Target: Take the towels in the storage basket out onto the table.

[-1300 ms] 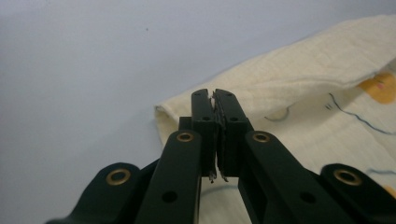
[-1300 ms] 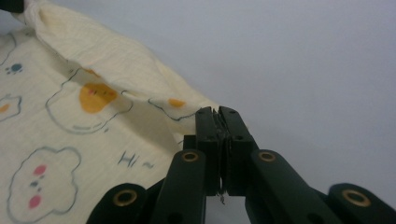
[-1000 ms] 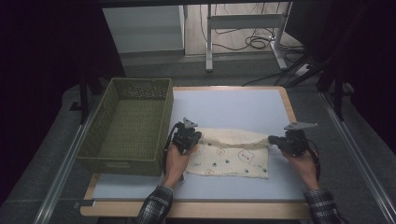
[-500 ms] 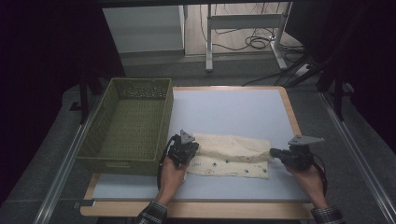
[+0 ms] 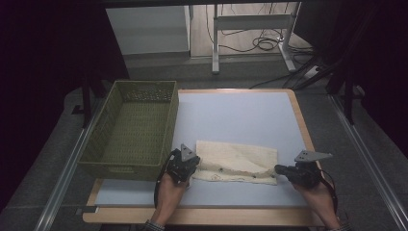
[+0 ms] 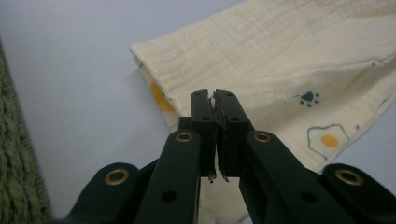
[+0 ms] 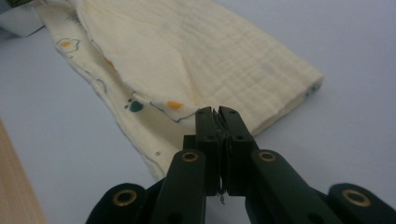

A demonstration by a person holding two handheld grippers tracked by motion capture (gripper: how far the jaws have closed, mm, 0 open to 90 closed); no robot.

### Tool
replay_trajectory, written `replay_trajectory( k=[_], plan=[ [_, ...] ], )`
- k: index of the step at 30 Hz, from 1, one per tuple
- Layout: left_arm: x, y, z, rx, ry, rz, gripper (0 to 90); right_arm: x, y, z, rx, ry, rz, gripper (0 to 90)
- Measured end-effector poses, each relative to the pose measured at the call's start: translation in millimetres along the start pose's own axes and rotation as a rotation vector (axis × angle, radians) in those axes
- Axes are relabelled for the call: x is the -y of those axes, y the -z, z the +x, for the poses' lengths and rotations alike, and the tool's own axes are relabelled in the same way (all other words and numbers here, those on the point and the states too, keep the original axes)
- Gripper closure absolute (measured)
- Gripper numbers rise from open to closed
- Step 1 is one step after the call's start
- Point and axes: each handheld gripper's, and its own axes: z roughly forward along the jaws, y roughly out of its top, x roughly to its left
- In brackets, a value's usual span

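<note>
Both grippers have drawn back toward the near edge of the table since the earlier frames, bringing the cloth's top layer with them, so the cloth now lies folded into a narrower band. At far left stands the olive-green woven rectangular basket (image 5: 132, 130), its near right corner just beside the left gripper (image 5: 191, 169). That gripper's black jaws are pressed together on the left corner of the pale yellow muslin cloth printed with small eggs and paw marks (image 5: 235, 161), a thin edge of fabric pinched between them. This cloth lies flat on the light blue-grey table top with its wooden rim (image 5: 240, 115), near the front edge, stretched between the two hands. At right, the right gripper (image 5: 278, 170) is likewise clamped on the cloth's right corner.
</note>
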Motion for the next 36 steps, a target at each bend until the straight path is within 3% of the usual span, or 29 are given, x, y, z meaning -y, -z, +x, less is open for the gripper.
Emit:
replay_trajectory(
  k=[8, 12, 16, 20, 23, 26, 28, 31, 36],
  plan=[
    [15.5, 3.5, -1.1, -0.02, -0.009, 0.024, 89.2, 8.0, -5.5, 13.6, -0.028, 0.018, 0.021, 87.0],
    [23.2, 5.4, 1.5, -0.015, 0.008, 0.029, 88.6, 13.6, -7.7, 16.5, -0.044, 0.009, 0.029, 86.6],
    [26.1, 6.0, 1.8, -0.001, 0.022, 0.03, 80.1, 15.0, -4.9, 18.0, -0.061, 0.003, 0.029, 81.9],
    [22.7, 7.3, 0.0, 0.024, 0.029, 0.021, 74.8, 10.1, 4.7, 18.3, -0.039, 0.01, 0.022, 76.5],
    [20.5, 6.4, -2.4, 0.072, 0.034, 0.027, 71.3, 5.2, 11.5, 13.7, -0.021, 0.008, 0.009, 73.4],
    [21.4, 1.3, -4.1, 0.095, 0.024, 0.051, 66.8, 2.3, 15.5, 7.6, -0.006, -0.001, -0.006, 71.0],
    [24.0, -4.9, -5.5, 0.086, 0.006, 0.077, 66.3, 2.2, 16.7, 2.8, -0.009, -0.023, -0.019, 69.0],
    [24.7, -5.4, -5.6, 0.079, -0.003, 0.076, 70.5, 4.0, 16.4, 0.3, -0.012, -0.034, -0.023, 65.8],
    [23.0, -4.2, -5.2, 0.079, -0.023, 0.081, 89.9, 6.2, 14.8, 0.5, -0.027, -0.053, -0.017, 63.5]
  ],
)
